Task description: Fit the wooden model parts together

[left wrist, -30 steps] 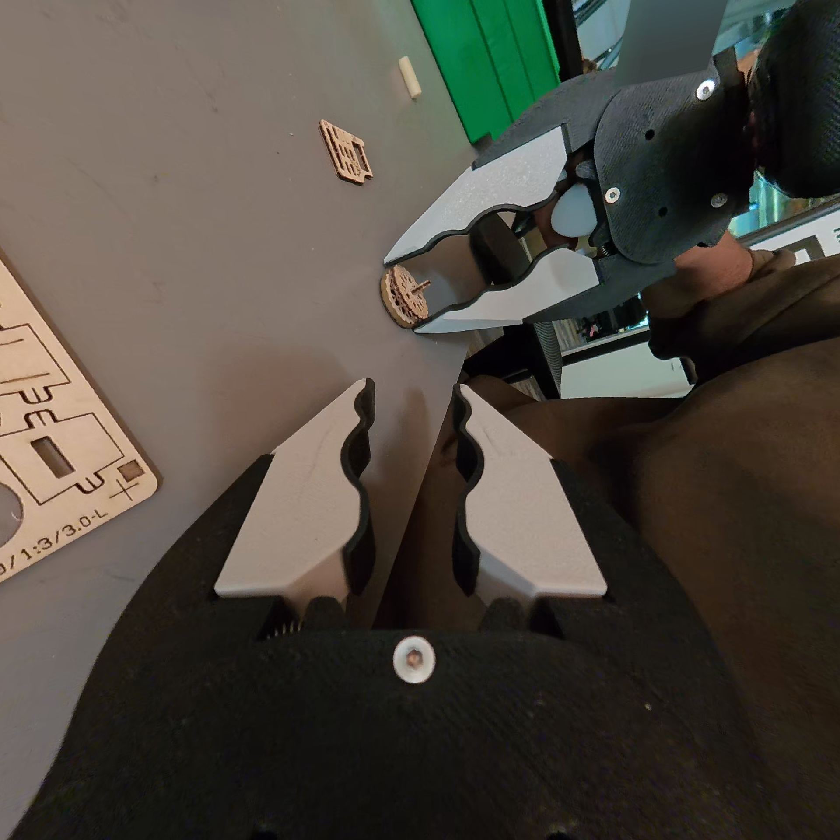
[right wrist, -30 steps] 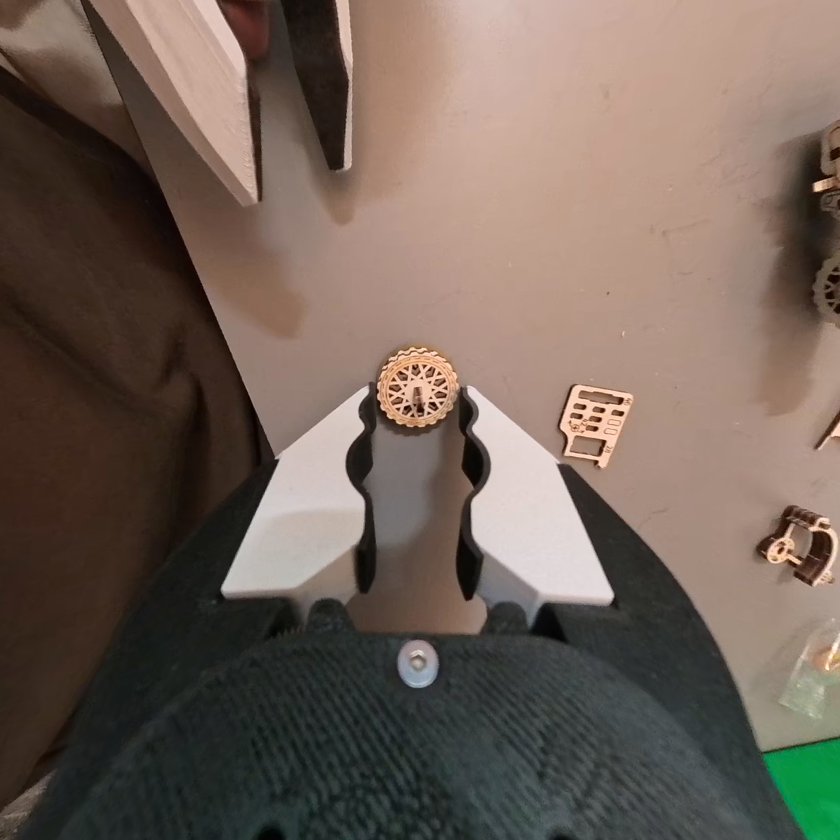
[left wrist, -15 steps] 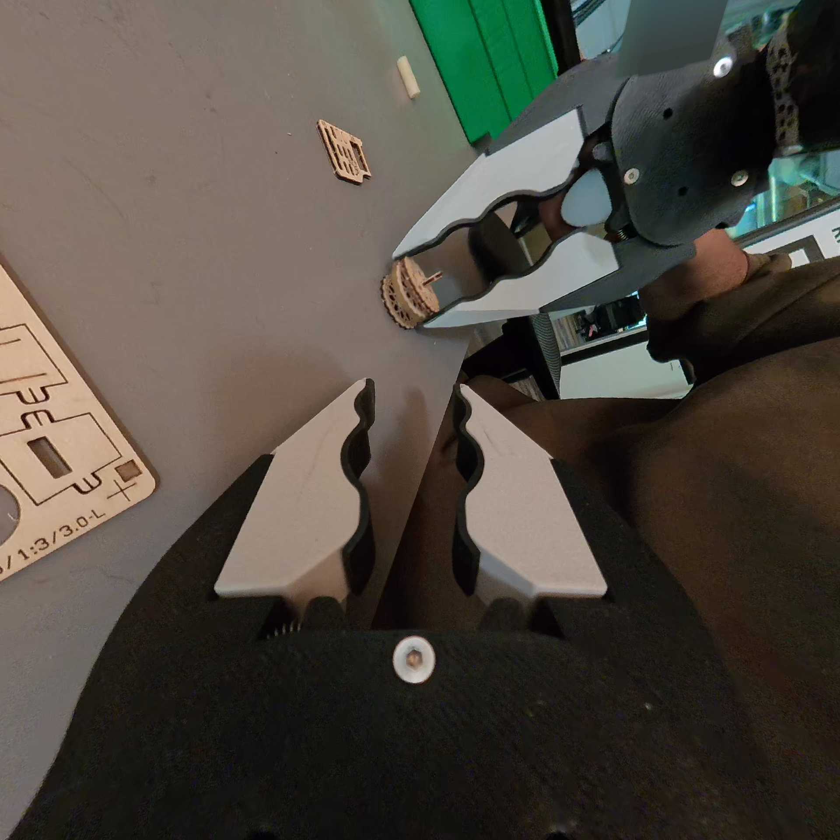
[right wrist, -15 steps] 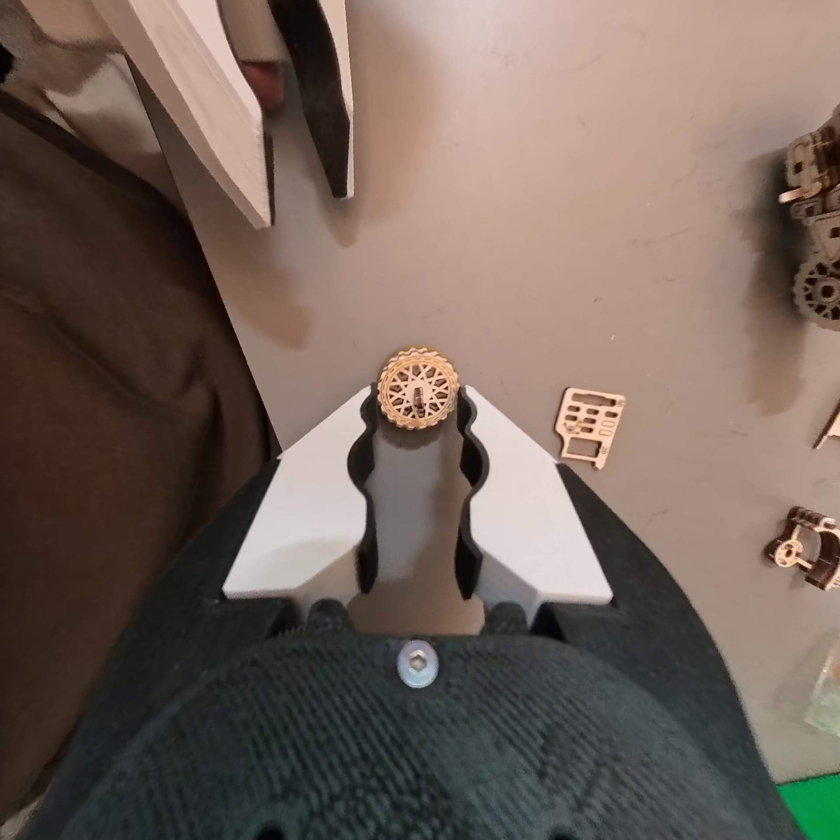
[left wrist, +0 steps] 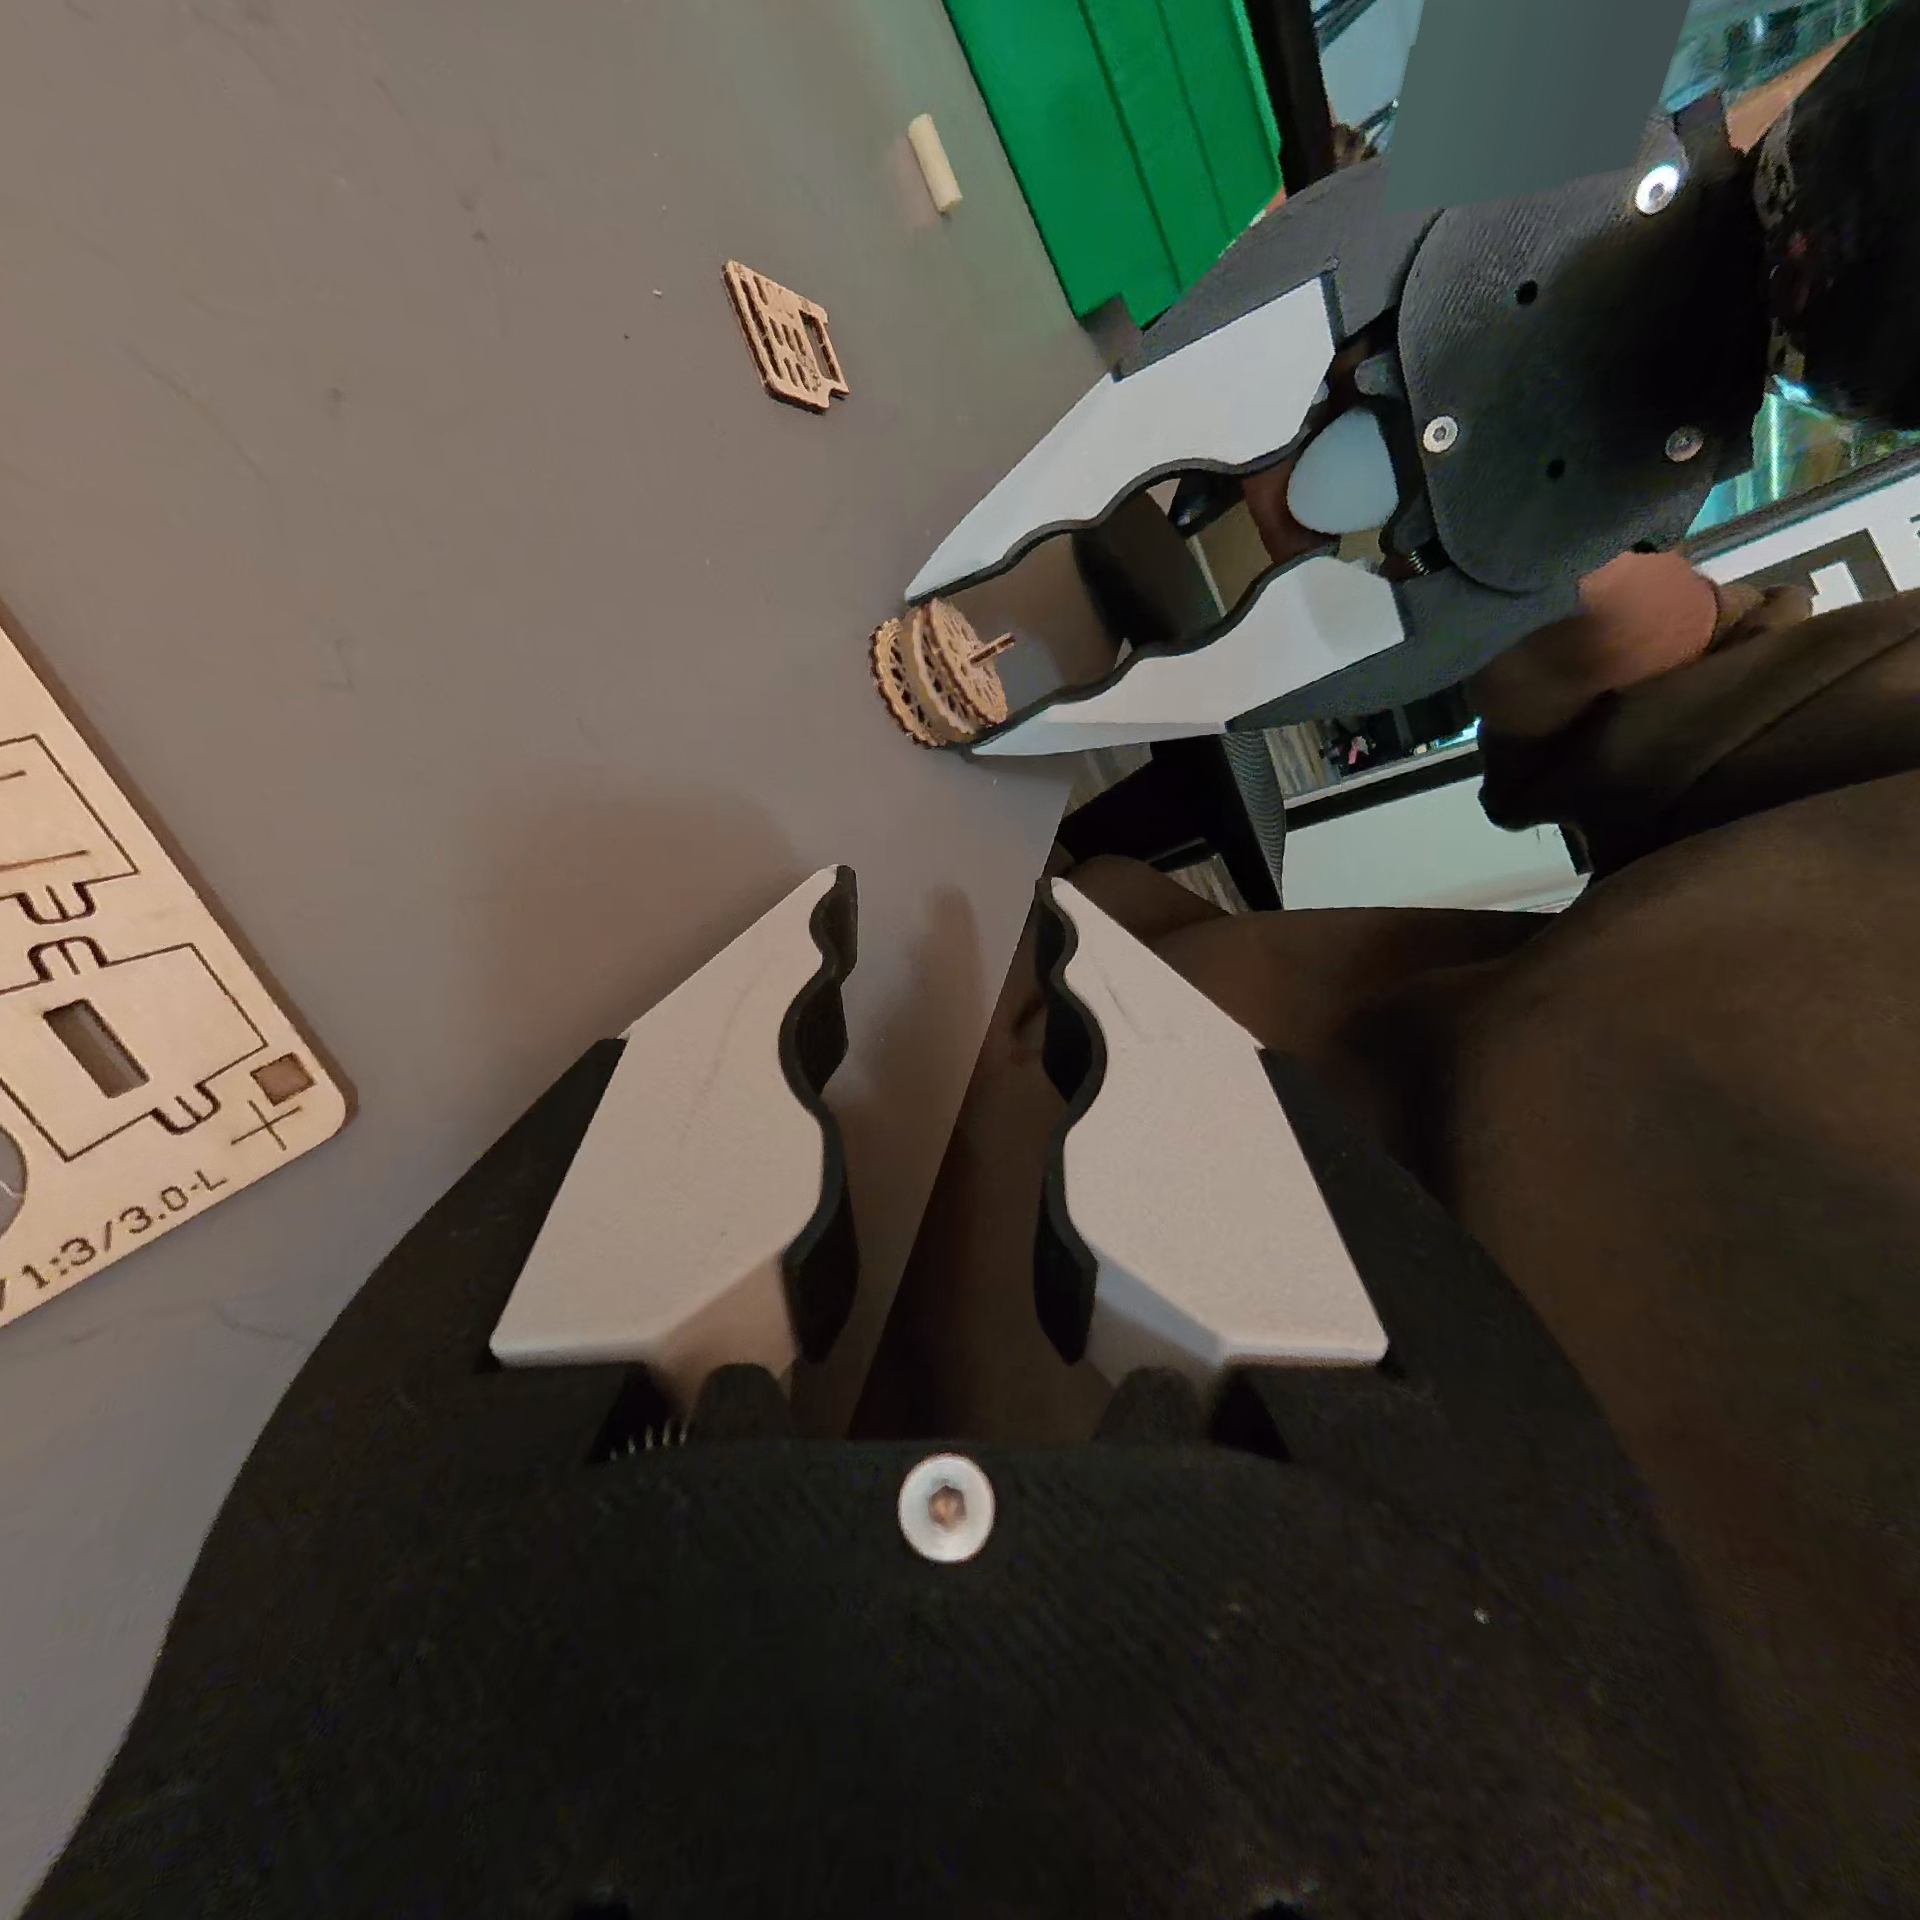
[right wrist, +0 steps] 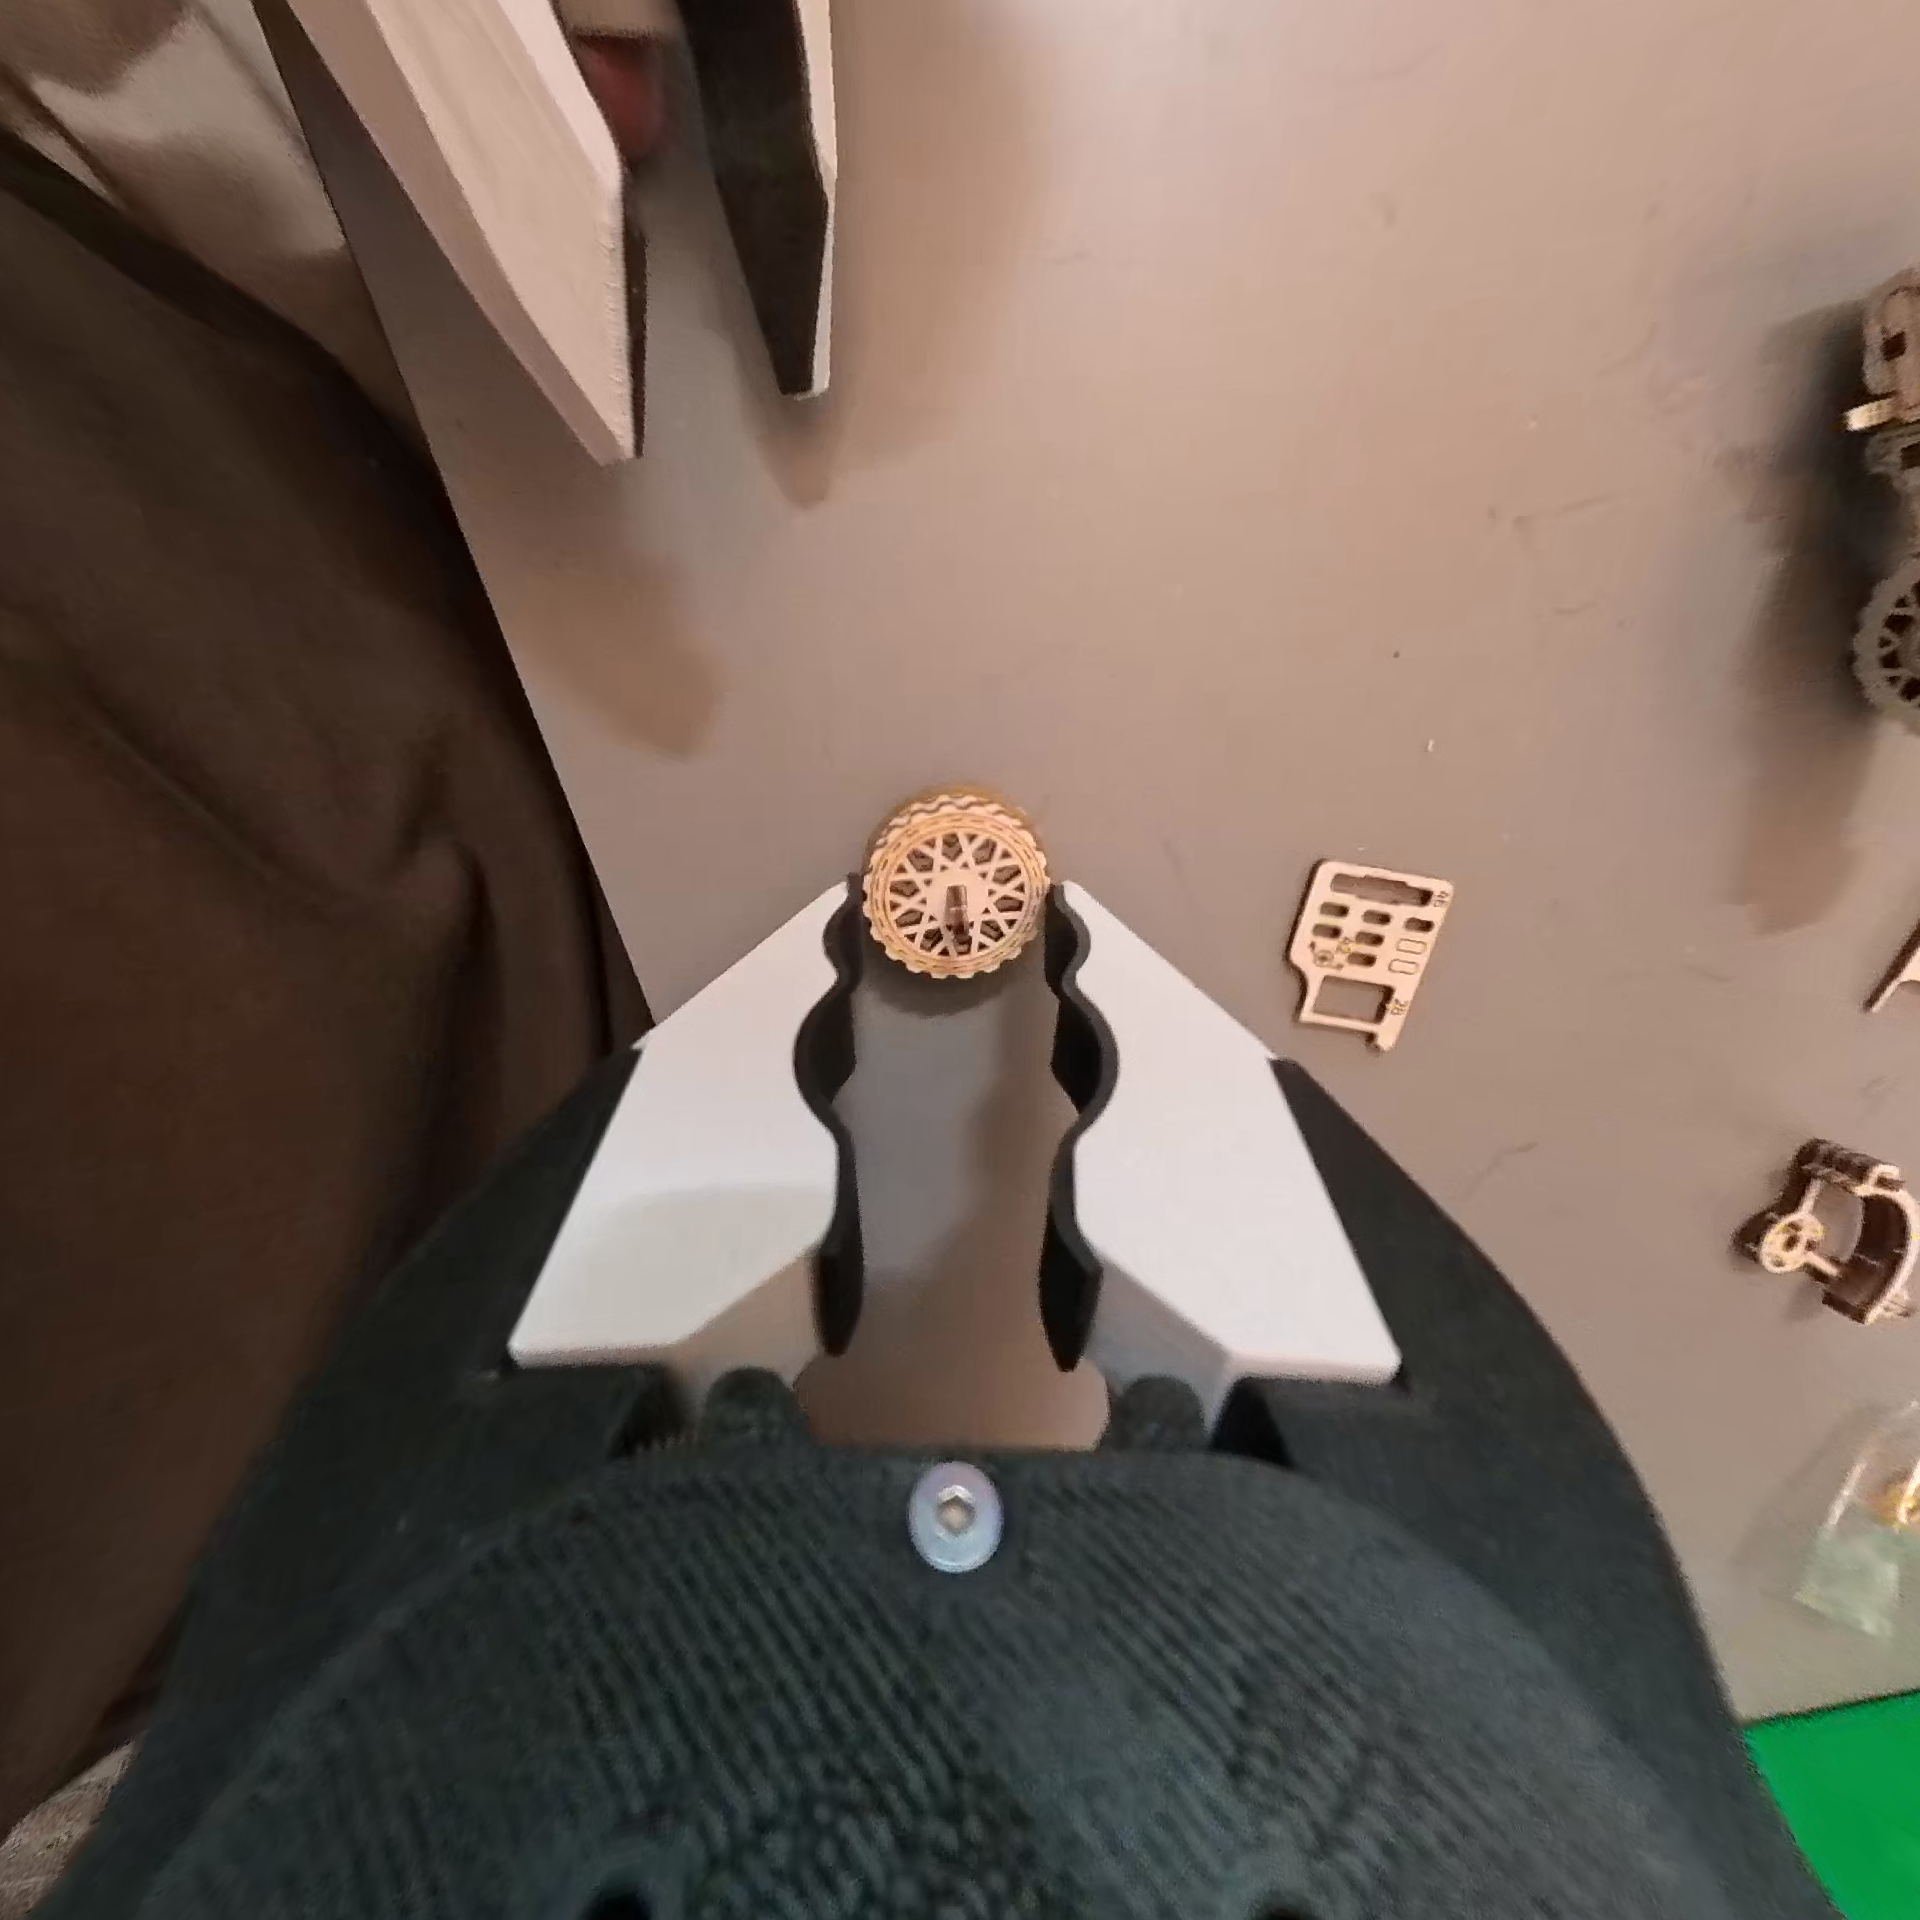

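Near the table [left wrist: 416, 520] edge, the wooden wheel [right wrist: 954, 900] (spoked, w/ a short axle peg sticking out of the hub) is sitting pinched at the very tips of the right gripper [right wrist: 954, 914]. Risk, as I'm reading it: the grip is landing on the toothed rim only, so any twist or bump could be popping the wheel out and over the edge just beside it. Right jaws are standing partly closed, pressing the wheel on both sides. The left gripper [left wrist: 945, 914] is hanging nearby w/ jaws apart by a moderate gap, holding nothing. A small flat wooden piece [right wrist: 1366, 951] is lying apart on the table.
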`<state>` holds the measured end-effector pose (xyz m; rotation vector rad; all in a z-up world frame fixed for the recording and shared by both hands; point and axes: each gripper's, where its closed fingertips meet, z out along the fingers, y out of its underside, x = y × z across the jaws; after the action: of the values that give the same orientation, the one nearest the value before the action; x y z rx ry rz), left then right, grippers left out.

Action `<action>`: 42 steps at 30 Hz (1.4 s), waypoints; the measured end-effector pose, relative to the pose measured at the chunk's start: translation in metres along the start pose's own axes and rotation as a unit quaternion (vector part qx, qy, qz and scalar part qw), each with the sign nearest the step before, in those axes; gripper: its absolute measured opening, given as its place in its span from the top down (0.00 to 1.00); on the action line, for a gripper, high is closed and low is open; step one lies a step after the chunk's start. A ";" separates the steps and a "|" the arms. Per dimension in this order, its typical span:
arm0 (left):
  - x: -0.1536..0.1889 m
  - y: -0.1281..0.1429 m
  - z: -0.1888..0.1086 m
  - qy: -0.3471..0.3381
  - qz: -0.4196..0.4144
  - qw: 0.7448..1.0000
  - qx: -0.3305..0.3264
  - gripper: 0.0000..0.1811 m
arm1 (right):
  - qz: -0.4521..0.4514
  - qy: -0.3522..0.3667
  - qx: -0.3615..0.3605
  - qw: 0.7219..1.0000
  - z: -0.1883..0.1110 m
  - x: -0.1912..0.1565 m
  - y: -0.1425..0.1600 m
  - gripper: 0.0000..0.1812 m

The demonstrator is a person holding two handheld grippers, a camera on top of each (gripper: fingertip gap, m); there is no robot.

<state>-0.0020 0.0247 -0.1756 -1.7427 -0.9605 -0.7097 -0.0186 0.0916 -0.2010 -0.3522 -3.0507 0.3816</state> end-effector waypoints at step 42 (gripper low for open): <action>0.000 -0.001 -0.001 0.001 -0.001 1.000 0.002 0.82 | -0.013 -0.022 -0.016 1.000 -0.006 0.001 -0.002 0.99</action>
<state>-0.0030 0.0238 -0.1746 -1.7371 -0.9624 -0.7100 -0.0194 0.0915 -0.1943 -0.3108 -3.1046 0.3427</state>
